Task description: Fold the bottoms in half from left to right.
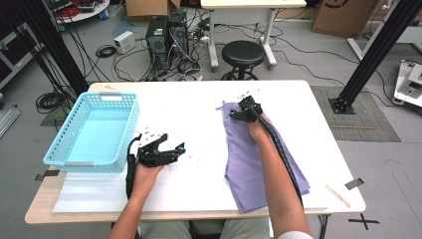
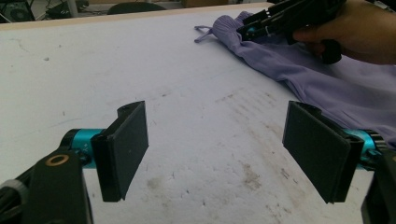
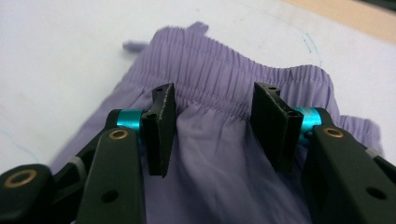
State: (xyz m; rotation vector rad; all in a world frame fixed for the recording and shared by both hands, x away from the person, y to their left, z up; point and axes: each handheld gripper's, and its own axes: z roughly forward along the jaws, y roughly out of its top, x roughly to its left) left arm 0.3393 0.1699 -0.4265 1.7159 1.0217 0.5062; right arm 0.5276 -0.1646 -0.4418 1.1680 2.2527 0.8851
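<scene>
Shorts (image 1: 249, 159), purple, flat on tabletop (image 1: 199, 114) at 3 o'clock side. Right claw (image 3: 212, 116) half open over waistband, not pinching. Left claw (image 1: 171, 144) wide, empty, beside basket (image 1: 69, 149).

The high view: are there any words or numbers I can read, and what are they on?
No text can be read in any view.
Cardboard box on the floor: a dark round mark, too blurred to read.
Black cross of tape on the floor: a mark, not a letter.
Purple shorts, blue basket and white table: no label or writing visible, only faint smudges on the table.
</scene>
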